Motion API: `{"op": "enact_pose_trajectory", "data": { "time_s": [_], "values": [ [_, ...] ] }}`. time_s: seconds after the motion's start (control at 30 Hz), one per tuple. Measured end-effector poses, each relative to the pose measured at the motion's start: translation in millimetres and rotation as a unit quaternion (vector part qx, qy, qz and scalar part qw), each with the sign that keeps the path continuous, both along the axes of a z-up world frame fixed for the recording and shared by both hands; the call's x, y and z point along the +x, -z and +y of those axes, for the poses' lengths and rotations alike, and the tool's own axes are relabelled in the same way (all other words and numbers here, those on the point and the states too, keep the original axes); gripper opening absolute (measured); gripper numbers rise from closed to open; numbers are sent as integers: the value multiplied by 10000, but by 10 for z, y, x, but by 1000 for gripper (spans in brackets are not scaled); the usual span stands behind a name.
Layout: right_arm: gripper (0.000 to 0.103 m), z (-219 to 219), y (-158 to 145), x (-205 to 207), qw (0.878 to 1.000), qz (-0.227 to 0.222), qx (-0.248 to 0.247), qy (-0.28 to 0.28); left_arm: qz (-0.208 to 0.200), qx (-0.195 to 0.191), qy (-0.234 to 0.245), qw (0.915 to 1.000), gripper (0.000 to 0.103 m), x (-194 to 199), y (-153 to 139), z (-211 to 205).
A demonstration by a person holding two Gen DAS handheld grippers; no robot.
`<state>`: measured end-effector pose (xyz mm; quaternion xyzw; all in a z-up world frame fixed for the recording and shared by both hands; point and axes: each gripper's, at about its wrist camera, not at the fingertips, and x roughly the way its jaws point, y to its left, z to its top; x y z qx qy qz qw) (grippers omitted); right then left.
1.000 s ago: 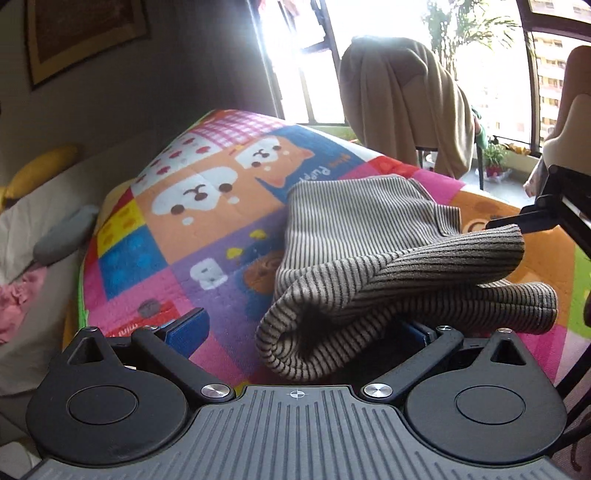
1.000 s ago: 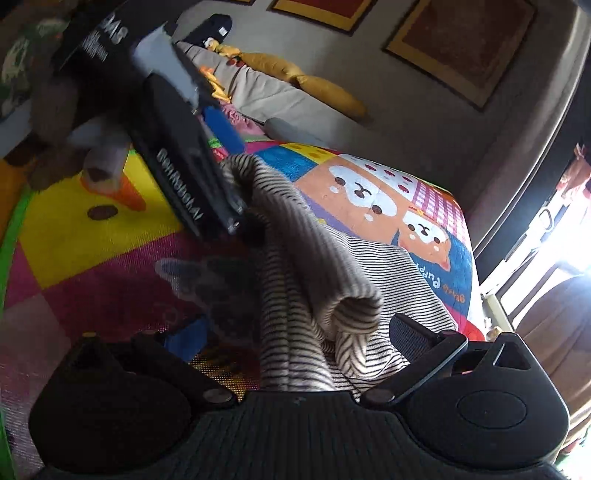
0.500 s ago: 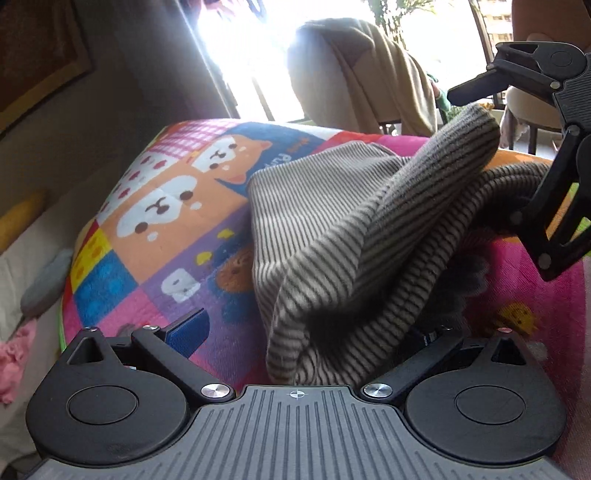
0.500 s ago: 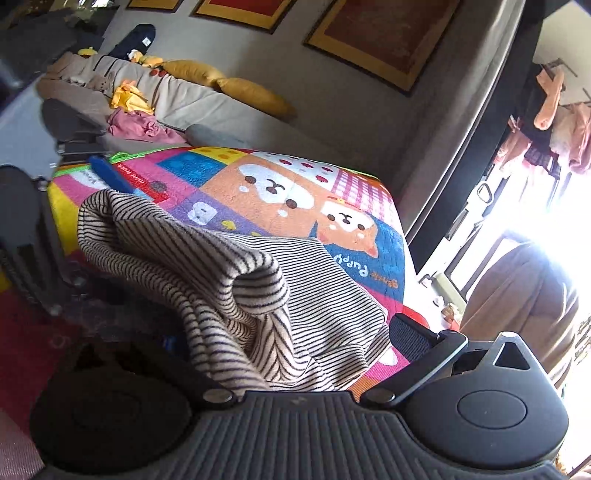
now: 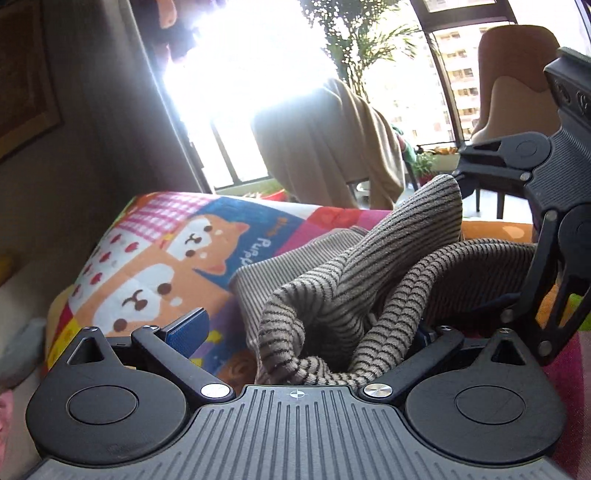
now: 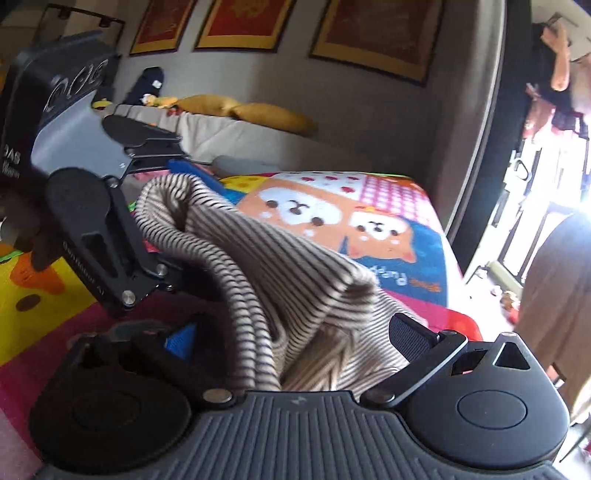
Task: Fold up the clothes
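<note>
A beige and dark striped knit garment (image 5: 369, 273) lies bunched on a colourful cartoon play mat (image 5: 166, 254). My left gripper (image 5: 310, 332) has its fingers wide apart, with a fold of the garment draped between them. My right gripper (image 6: 291, 336) also stands wide apart with striped cloth (image 6: 266, 280) piled between its fingers. Neither gripper pinches the cloth. In the left wrist view the right gripper (image 5: 543, 236) hangs over the garment's right side. In the right wrist view the left gripper (image 6: 92, 229) is at the garment's left end.
A chair draped in a beige blanket (image 5: 332, 144) stands by the bright window beyond the mat. A sofa with yellow cushions (image 6: 258, 114) and loose clothes runs along the wall. Framed pictures (image 6: 373, 33) hang above it.
Both grippers have risen and tilted, lifting the bunched striped garment higher off the mat. The two grippers have come closer together.
</note>
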<state>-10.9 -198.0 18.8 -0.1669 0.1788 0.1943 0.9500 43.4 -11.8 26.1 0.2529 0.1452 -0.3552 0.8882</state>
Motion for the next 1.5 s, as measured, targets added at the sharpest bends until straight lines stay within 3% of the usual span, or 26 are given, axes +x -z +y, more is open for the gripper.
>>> {"op": "enact_pose_trajectory", "data": {
  "time_s": [0.07, 0.1, 0.27, 0.43, 0.63, 0.87, 0.93, 0.97, 1.0, 1.1, 1.2, 1.27, 1.4, 1.5],
  "values": [
    [62, -33, 25, 127, 9992, 329, 219, -110, 89, -53, 4, 9999, 103, 24, -13, 40],
    [58, -54, 33, 193, 9979, 504, 378, -168, 123, -81, 6, 9999, 103, 29, -17, 67],
    [57, -212, -32, 391, 9912, 846, 1010, -121, 137, -79, 68, 9999, 103, -76, 83, 263],
    [57, -345, -51, 527, 9871, 1013, 1232, -114, 236, 326, 3, 9992, 103, -46, 319, 289],
    [56, -361, -99, 468, 9897, 1010, 993, -200, 166, -173, 51, 9997, 103, 267, 292, 104],
    [47, -385, -198, 291, 9904, 1114, 761, -314, -256, -237, 570, 9978, 101, 104, 277, -44],
    [42, -362, -185, 207, 9907, 1149, 641, -345, -337, 30, 753, 9966, 84, 21, 275, -123],
    [38, -354, -178, 160, 9907, 1169, 596, -345, -306, 166, 842, 9958, 62, -19, 278, -159],
    [37, -354, -169, 117, 9903, 1216, 586, -332, -196, 266, 879, 9956, 56, -61, 285, -185],
    [33, -354, -148, -46, 9896, 1293, 541, -321, -68, 442, 872, 9952, 46, -209, 315, -220],
    [32, -335, -135, -256, 9901, 1299, 435, -310, 307, 284, 789, 9960, 42, -394, 314, -195],
    [32, -346, -199, -302, 9913, 1228, 355, -319, 345, 261, 827, 9956, 41, -636, 296, -162],
    [32, -372, -336, -380, 9934, 1074, 195, -341, 560, 188, 1070, 9925, 40, -1107, 90, -69],
    [32, -391, -439, -439, 9947, 958, 75, -357, 794, 78, 1123, 9905, 41, -1208, -134, -45]
  ]
}}
